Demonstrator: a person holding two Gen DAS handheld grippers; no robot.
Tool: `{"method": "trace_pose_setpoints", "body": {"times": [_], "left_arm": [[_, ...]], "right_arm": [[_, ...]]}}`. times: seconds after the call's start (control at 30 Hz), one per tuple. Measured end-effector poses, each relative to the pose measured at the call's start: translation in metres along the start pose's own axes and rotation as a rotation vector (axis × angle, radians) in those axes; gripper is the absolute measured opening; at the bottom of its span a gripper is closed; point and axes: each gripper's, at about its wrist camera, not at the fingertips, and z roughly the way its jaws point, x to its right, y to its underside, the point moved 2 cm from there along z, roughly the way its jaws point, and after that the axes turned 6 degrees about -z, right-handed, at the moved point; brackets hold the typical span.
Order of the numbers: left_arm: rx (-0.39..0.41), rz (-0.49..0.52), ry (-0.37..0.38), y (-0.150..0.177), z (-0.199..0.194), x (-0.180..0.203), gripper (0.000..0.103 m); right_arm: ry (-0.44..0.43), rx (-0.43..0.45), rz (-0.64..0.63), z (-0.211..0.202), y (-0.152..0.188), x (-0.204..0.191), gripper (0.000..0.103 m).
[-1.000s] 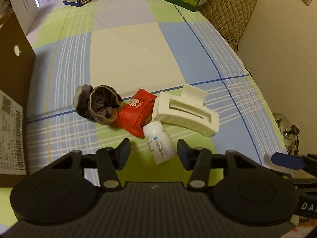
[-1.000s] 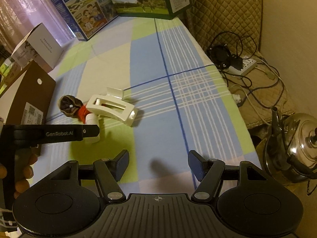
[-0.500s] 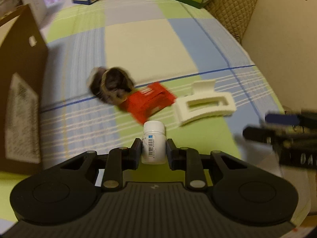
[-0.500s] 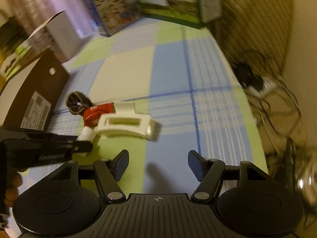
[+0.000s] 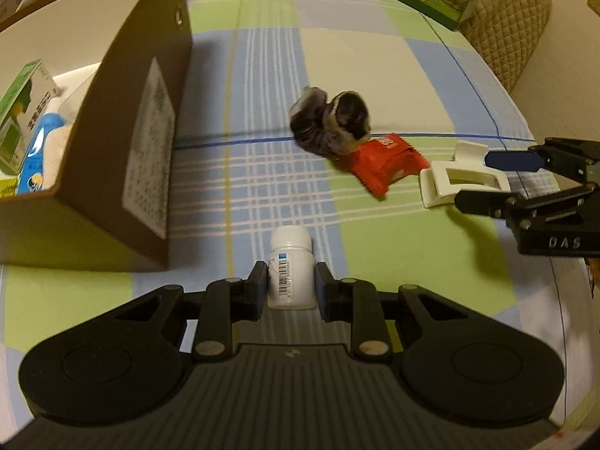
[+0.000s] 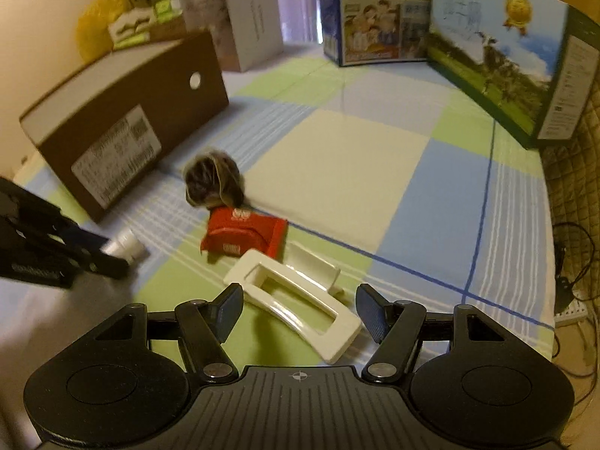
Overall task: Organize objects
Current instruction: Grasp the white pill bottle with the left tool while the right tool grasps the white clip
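A table (image 6: 337,157) covered in a checked cloth of green, blue and cream squares carries everything. At its far edge stand two large printed cartons, a blue carton (image 6: 369,15) and a green carton (image 6: 502,60) with a meadow scene, and a white box (image 6: 240,18) towards the far left corner. A quilted beige cushion (image 5: 506,26) lies beyond the right edge, with cables (image 6: 570,262) on the floor below it.

Along the left edge sits an open brown cardboard box (image 5: 123,142) with a white label on its side; inside it a blue packet (image 5: 37,153) and a green-and-white carton (image 5: 22,101) are visible. Near the middle of the table lie a dark scrunchie (image 5: 330,123), touching a red snack packet (image 5: 386,165), and just beside that a white hair claw clip (image 6: 296,300).

The left gripper (image 5: 290,285) is low over the table near the box's near corner, its jaws closed tight on a small white pill bottle (image 5: 290,270) with a barcode label, cap pointing away. The right gripper (image 6: 300,311) hovers over the claw clip with its jaws spread wide to either side of it, holding nothing; whether the pads touch the clip cannot be told.
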Motion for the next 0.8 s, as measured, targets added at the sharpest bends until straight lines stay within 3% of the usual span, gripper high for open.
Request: {"method": "trace_pose_setpoints", "body": {"times": [0.13, 0.27, 0.5, 0.63, 0.73, 0.8], "left_arm": [[-0.006, -0.017, 0.001, 0.002, 0.000, -0.007, 0.022], [-0.003, -0.023, -0.001, 0.001, 0.000, -0.009, 0.022], [0.004, -0.016, -0.007, -0.004, 0.003, -0.009, 0.022], [0.006, -0.013, -0.011, -0.005, 0.004, -0.009, 0.022], [0.006, -0.012, -0.013, -0.005, 0.004, -0.008, 0.022], [0.008, -0.011, -0.014, -0.004, 0.004, -0.008, 0.022]], "right_arm": [[-0.061, -0.029, -0.031, -0.001, 0.003, -0.019, 0.064], [0.033, -0.024, -0.040, 0.002, 0.004, -0.030, 0.064], [0.098, 0.010, -0.031, 0.009, -0.009, -0.029, 0.064], [0.081, 0.022, -0.052, 0.012, -0.013, -0.033, 0.063], [0.089, 0.002, -0.066, 0.014, -0.010, -0.038, 0.045], [0.081, -0.010, -0.055, 0.013, -0.006, -0.039, 0.038]]}}
